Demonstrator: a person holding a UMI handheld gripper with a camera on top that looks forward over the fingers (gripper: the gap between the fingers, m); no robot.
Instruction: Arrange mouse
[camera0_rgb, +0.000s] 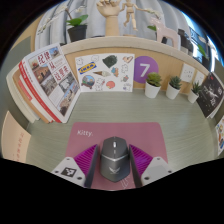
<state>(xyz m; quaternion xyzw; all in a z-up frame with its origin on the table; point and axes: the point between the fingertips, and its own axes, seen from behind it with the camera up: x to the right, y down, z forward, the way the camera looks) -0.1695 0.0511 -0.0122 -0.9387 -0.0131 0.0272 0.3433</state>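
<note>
Now my tongs (113, 172) grip the mouse (113, 159) from both sides, above the pink mat (80, 140); I should keep it level and set it down squarely.

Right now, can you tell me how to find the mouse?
Find the green table in front of the wall of posters and two small potted plants. On its near side lies a pink mat. The mouse sits there between the fingers of the gripper, which stand at its sides; it is the only dark grey, rounded thing there.
</note>
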